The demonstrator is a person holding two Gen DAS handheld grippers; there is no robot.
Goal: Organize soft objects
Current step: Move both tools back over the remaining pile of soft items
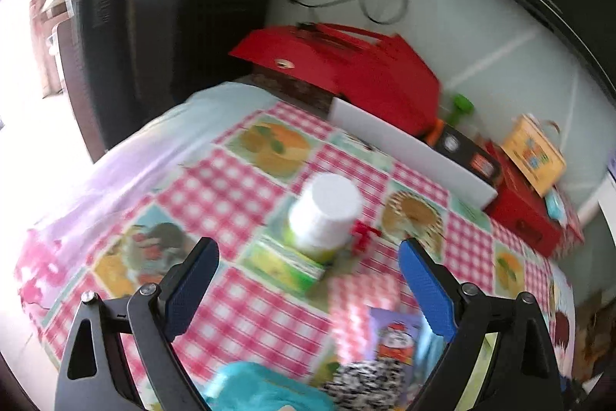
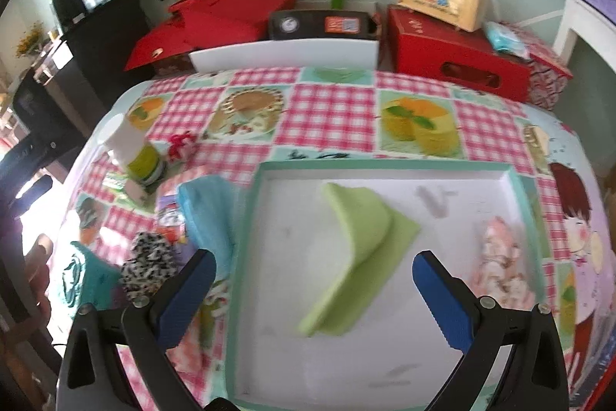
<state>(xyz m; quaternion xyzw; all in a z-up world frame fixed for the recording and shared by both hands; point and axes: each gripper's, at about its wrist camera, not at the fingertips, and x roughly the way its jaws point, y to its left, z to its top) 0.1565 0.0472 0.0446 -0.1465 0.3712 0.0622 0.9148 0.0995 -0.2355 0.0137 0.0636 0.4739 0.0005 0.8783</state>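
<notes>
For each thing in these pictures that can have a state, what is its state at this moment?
left gripper: open, holding nothing
right gripper: open, holding nothing
white tray: holds two soft things
green cloth: folded over, lying in the tray
pink cloth: crumpled, in the tray
blue cloth: outside the tray, beside its left rim
white-capped bottle: capped, upright

green cloth [image 2: 360, 253]: soft, matt | tray [image 2: 246, 257]: smooth plastic | tablecloth [image 2: 331, 110]: glossy, printed

both wrist views look down, near; share bottle [image 1: 325, 214] [image 2: 133, 151].
</notes>
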